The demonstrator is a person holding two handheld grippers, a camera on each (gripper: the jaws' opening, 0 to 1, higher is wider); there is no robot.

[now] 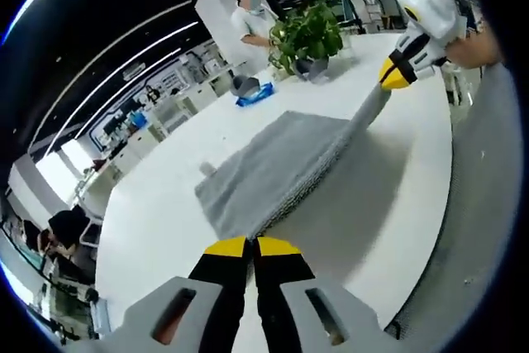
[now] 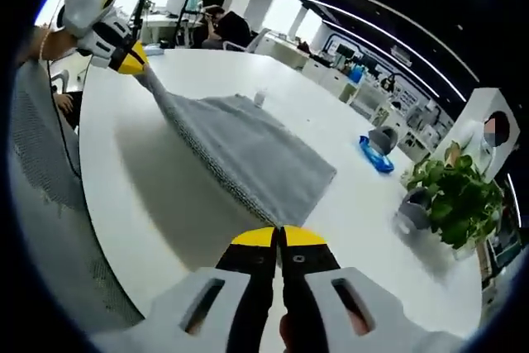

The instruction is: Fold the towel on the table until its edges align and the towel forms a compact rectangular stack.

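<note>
Left gripper view, both grippers clamped on grey waffle-weave towel corners, seemingly lifted taut above white table.

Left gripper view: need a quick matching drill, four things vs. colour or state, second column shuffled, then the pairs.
Column one:
1. towel
2. potted plant
3. left gripper
4. blue packet

Column two:
A. flat on the table near the plant
B. shut on a towel corner
C. grey, lifted along one edge between two grippers
D. green, at the table's far end

Pairs: 1-C, 2-D, 3-B, 4-A
</note>
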